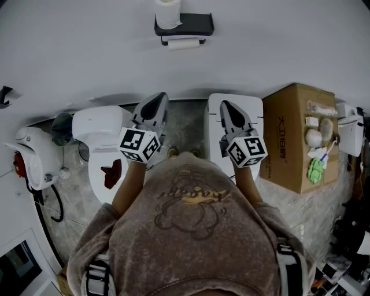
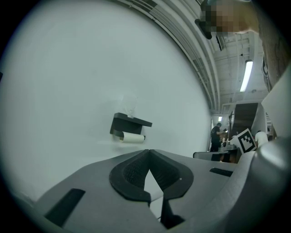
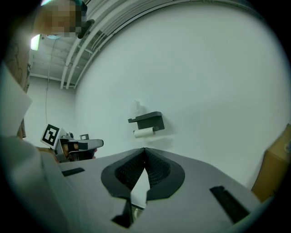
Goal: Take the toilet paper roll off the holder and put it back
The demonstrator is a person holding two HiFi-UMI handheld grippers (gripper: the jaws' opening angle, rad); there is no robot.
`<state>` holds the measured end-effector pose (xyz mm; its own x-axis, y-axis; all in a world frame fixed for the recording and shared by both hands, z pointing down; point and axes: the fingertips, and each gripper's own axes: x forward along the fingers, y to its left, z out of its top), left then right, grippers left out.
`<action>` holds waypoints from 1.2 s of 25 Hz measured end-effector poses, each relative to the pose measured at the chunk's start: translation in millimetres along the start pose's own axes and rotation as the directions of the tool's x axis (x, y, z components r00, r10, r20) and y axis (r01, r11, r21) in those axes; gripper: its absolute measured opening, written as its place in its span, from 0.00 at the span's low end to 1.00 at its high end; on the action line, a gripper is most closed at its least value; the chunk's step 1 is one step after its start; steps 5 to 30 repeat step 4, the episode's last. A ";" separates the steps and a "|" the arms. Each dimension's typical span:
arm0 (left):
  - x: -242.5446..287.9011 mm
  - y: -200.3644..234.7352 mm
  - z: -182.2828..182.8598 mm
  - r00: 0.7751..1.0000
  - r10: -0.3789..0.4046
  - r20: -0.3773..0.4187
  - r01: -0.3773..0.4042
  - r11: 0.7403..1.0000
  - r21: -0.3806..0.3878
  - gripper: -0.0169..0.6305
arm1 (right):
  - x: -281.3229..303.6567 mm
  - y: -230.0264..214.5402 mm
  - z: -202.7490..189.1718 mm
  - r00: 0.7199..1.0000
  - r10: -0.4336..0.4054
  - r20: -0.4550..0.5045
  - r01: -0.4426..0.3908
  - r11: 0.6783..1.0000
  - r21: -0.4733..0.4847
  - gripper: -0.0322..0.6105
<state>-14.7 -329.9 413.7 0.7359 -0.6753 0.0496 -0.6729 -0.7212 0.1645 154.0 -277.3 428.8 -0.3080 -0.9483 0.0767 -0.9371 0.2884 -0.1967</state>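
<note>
Roll: a white toilet paper roll (image 1: pixel 184 43) hangs under a black wall-mounted holder with a flat shelf on top (image 1: pixel 185 24); it is still on the holder.
Long axis: horizontal, lying along the white wall (image 1: pixel 277 46), from left to right for the person.
Second roll: another white roll (image 1: pixel 168 13) stands upright on the shelf.
Direction from the fingers: the hanging roll is ahead of both grippers, on the wall, and well apart from them.
Left gripper (image 2: pixel 148 151): jaws closed together, nothing between them; in its own view the roll sits to the left of the jaw line.
Right gripper (image 3: pixel 144 149): jaws closed too, and empty; its jaw line points almost straight at the roll.
Nearer hand: I judge neither clearly nearer, because the roll lies between them; the right one is better aimed.
Next move needs: I think the jaws must first open, then reach forward.
Surroundings: a white toilet (image 1: pixel 101 130) at the left, a brown cardboard box (image 1: pixel 295 136) at the right.
</note>
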 end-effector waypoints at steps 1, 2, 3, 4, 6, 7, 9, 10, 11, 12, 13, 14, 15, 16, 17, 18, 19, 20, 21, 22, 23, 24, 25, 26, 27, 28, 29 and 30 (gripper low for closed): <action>0.2 0.6 0.0 1.000 0.001 -0.001 -0.001 1.000 0.001 0.06 | 0.5 -0.2 -0.1 1.000 -0.001 0.000 0.001 1.000 0.001 0.04; 0.4 1.4 -0.1 1.000 0.002 -0.001 -0.002 1.000 0.001 0.06 | 1.1 -0.5 -0.3 1.000 -0.001 -0.001 0.001 1.000 0.001 0.04; 0.7 2.3 -0.3 1.000 0.003 -0.001 -0.003 1.000 0.001 0.06 | 1.8 -0.9 -0.6 1.000 -0.002 -0.002 0.002 1.000 0.002 0.04; 0.9 3.3 -0.4 1.000 0.004 -0.001 -0.004 1.000 0.001 0.06 | 2.5 -1.3 -1.0 1.000 -0.003 -0.003 0.003 1.000 0.002 0.04; 0.9 3.3 -0.4 1.000 0.004 -0.001 -0.004 1.000 0.001 0.06 | 2.5 -1.3 -1.0 1.000 -0.003 -0.003 0.003 1.000 0.002 0.04; 0.9 3.3 -0.4 1.000 0.004 -0.001 -0.004 1.000 0.001 0.06 | 2.5 -1.3 -1.0 1.000 -0.003 -0.003 0.003 1.000 0.002 0.04; 0.9 3.3 -0.4 1.000 0.004 -0.001 -0.004 1.000 0.001 0.06 | 2.5 -1.3 -1.0 1.000 -0.003 -0.003 0.003 1.000 0.002 0.04; 0.9 3.3 -0.4 1.000 0.004 -0.001 -0.004 1.000 0.001 0.06 | 2.5 -1.3 -1.0 1.000 -0.003 -0.003 0.003 1.000 0.002 0.04; 0.9 3.3 -0.4 1.000 0.004 -0.001 -0.004 1.000 0.001 0.06 | 2.5 -1.3 -1.0 1.000 -0.003 -0.003 0.003 1.000 0.002 0.04; 0.9 3.3 -0.4 1.000 0.004 -0.001 -0.004 1.000 0.001 0.06 | 2.5 -1.3 -1.0 1.000 -0.003 -0.003 0.003 1.000 0.002 0.04; 0.9 3.3 -0.4 1.000 0.004 -0.001 -0.004 1.000 0.001 0.06 | 2.5 -1.3 -1.0 1.000 -0.003 -0.003 0.003 1.000 0.002 0.04; 0.9 3.3 -0.4 1.000 0.004 -0.001 -0.004 1.000 0.001 0.06 | 2.5 -1.3 -1.0 1.000 -0.003 -0.003 0.003 1.000 0.002 0.04; 0.9 3.3 -0.4 1.000 0.004 -0.001 -0.004 1.000 0.001 0.06 | 2.5 -1.3 -1.0 1.000 -0.003 -0.003 0.003 1.000 0.002 0.04; 0.9 3.3 -0.4 1.000 0.004 -0.001 -0.004 1.000 0.001 0.06 | 2.5 -1.3 -1.0 1.000 -0.003 -0.003 0.003 1.000 0.002 0.04; 0.9 3.3 -0.4 1.000 0.004 -0.001 -0.004 1.000 0.001 0.06 | 2.5 -1.3 -1.0 1.000 -0.003 -0.003 0.003 1.000 0.002 0.04; 0.9 3.3 -0.4 1.000 0.004 -0.001 -0.004 1.000 0.001 0.06 | 2.5 -1.3 -1.0 1.000 -0.003 -0.003 0.003 1.000 0.002 0.04; 0.9 3.3 -0.4 1.000 0.004 -0.001 -0.004 1.000 0.001 0.06 | 2.5 -1.3 -1.0 1.000 -0.003 -0.003 0.003 1.000 0.002 0.04; 0.9 3.3 -0.4 1.000 0.004 -0.001 -0.004 1.000 0.001 0.06 | 2.5 -1.3 -1.0 1.000 -0.003 -0.003 0.003 1.000 0.002 0.04; 0.9 3.3 -0.4 1.000 0.004 -0.001 -0.004 1.000 0.001 0.06 | 2.5 -1.3 -1.0 1.000 -0.003 -0.003 0.003 1.000 0.002 0.04; 0.9 3.3 -0.4 1.000 0.004 -0.001 -0.004 1.000 0.001 0.06 | 2.5 -1.3 -1.0 1.000 -0.003 -0.003 0.003 1.000 0.002 0.04; 0.9 3.3 -0.4 1.000 0.004 -0.001 -0.004 1.000 0.001 0.06 | 2.5 -1.3 -1.0 1.000 -0.003 -0.003 0.003 1.000 0.002 0.04; 0.9 3.3 -0.4 1.000 0.004 -0.001 -0.004 1.000 0.001 0.06 | 2.5 -1.3 -1.0 1.000 -0.003 -0.003 0.003 1.000 0.002 0.04; 0.9 3.3 -0.4 1.000 0.004 -0.001 -0.004 1.000 0.001 0.06 | 2.5 -1.3 -1.0 1.000 -0.003 -0.003 0.003 1.000 0.002 0.04; 0.9 3.3 -0.4 1.000 0.004 -0.001 -0.004 1.000 0.001 0.06 | 2.5 -1.3 -1.0 1.000 -0.003 -0.003 0.003 1.000 0.002 0.04; 0.9 3.3 -0.4 1.000 0.004 -0.001 -0.004 1.000 0.001 0.06 | 2.5 -1.3 -1.0 1.000 -0.003 -0.003 0.003 1.000 0.002 0.04; 0.9 3.3 -0.4 1.000 0.004 -0.001 -0.004 1.000 0.001 0.06 | 2.5 -1.3 -1.0 1.000 -0.003 -0.003 0.003 1.000 0.002 0.04; 0.9 3.3 -0.4 1.000 0.004 -0.001 -0.004 1.000 0.001 0.06 | 2.5 -1.3 -1.0 1.000 -0.003 -0.003 0.003 1.000 0.002 0.04; 0.9 3.3 -0.4 1.000 0.004 -0.001 -0.004 1.000 0.001 0.06 | 2.5 -1.3 -1.0 1.000 -0.003 -0.003 0.003 1.000 0.002 0.04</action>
